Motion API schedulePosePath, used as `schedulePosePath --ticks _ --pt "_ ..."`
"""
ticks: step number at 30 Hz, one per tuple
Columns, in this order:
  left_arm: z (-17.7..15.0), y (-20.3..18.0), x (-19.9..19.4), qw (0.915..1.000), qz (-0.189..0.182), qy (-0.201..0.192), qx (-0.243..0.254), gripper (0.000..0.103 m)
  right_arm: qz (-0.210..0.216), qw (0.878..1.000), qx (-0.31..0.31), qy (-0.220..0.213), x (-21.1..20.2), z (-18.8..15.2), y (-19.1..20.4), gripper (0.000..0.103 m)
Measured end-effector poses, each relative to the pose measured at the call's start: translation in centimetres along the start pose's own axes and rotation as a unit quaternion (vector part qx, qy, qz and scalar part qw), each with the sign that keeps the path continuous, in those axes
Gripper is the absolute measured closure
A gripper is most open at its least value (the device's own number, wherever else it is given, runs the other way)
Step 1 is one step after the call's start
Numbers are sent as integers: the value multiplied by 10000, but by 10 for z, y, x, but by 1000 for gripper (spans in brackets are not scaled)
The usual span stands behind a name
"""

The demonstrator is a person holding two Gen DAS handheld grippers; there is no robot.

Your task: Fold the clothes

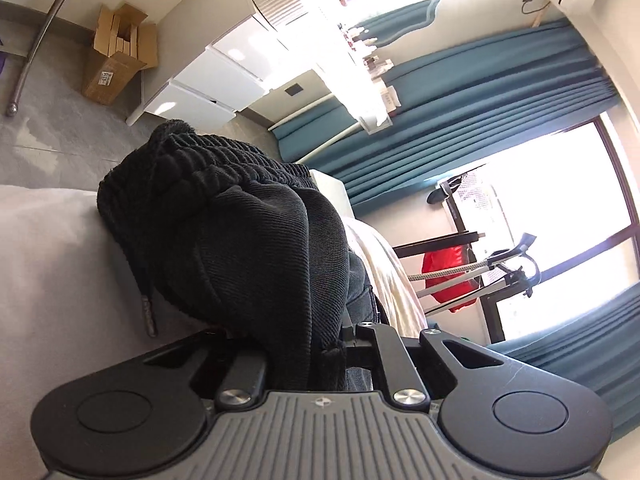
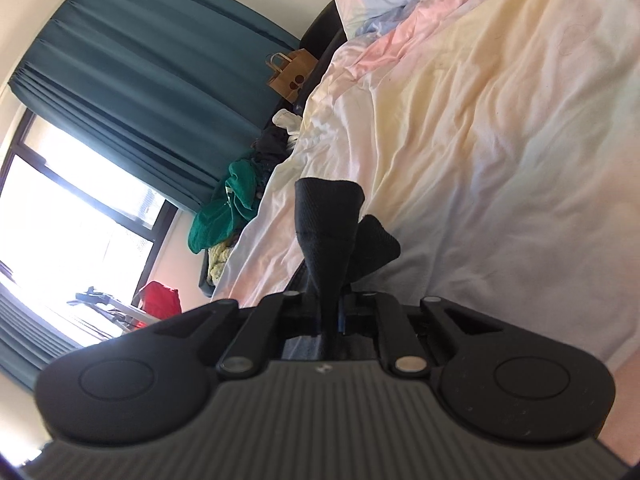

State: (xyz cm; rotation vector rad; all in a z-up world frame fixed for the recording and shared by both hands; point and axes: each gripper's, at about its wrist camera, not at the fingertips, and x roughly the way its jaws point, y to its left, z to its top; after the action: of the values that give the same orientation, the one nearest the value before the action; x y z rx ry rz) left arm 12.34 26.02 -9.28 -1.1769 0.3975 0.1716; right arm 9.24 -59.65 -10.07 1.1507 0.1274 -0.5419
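Observation:
A black corduroy garment (image 1: 240, 232) with an elastic waistband and a drawstring (image 1: 146, 312) fills the middle of the left wrist view. My left gripper (image 1: 320, 344) is shut on its bunched cloth, which hides the fingertips. In the right wrist view my right gripper (image 2: 332, 312) is shut on a black hem end of the garment (image 2: 328, 220), held just above the pastel bed sheet (image 2: 500, 120). Its fingertips are also hidden by the cloth.
A white drawer unit (image 1: 208, 84) and a cardboard box (image 1: 116, 56) stand on the grey floor. Teal curtains (image 1: 500, 92) frame a bright window. A drying rack with a red item (image 1: 448, 276) stands by it. A pile of clothes (image 2: 228, 208) and a paper bag (image 2: 292, 74) lie beside the bed.

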Motion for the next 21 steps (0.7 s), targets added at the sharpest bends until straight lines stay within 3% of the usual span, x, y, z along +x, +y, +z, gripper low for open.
schedulePosePath --ticks 5,9,13,19,21 --pt "18 -5 -42 9998 -80 147 -62 92 -106 9984 542 77 -38 10 -23 93" --pt "26 2 -59 9990 176 417 47 91 -174 9963 787 306 -50 16 -35 93" --pt "26 4 -57 9965 417 617 371 89 -573 9871 1313 715 -45 12 -62 92" --pt "14 -3 -69 9923 876 688 549 71 -545 9723 2035 1013 -37 5 -95 85" --pt "10 -8 -77 9910 994 639 629 66 -455 9710 2107 1033 -35 3 -96 73"
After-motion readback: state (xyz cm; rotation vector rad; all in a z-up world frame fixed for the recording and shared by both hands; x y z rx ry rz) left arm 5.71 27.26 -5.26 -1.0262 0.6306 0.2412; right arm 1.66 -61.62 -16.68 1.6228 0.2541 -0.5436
